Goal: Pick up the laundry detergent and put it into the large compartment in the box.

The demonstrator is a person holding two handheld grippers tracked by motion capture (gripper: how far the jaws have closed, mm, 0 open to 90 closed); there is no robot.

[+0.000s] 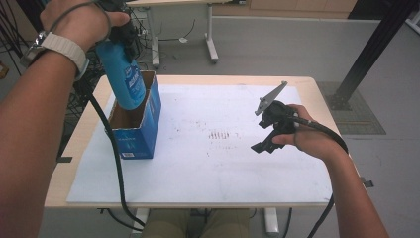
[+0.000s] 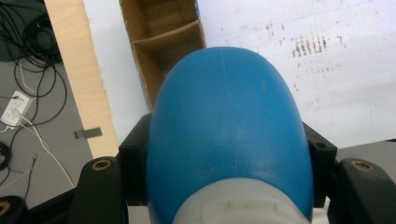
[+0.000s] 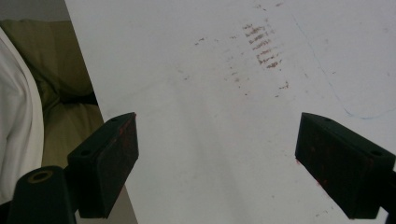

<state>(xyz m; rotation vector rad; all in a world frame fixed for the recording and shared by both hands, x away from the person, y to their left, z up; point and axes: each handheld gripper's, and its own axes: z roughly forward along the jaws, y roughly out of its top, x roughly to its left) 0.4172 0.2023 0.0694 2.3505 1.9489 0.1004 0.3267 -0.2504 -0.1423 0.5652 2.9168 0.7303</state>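
One bottle (image 1: 123,77), blue with a white label whose writing is too blurred to read, hangs base-down over the one open blue box (image 1: 148,130) at the white mat's (image 1: 198,183) left edge, its base just inside the opening. The left gripper (image 1: 121,34) is clamped on the bottle's upper end, jaws pressing both sides. The box shows a cardboard divider inside; its small label is unreadable. The right gripper (image 1: 265,136) hovers over the mat's right part, jaws wide apart and empty. Brown smudges (image 1: 220,135) mark the mat's middle.
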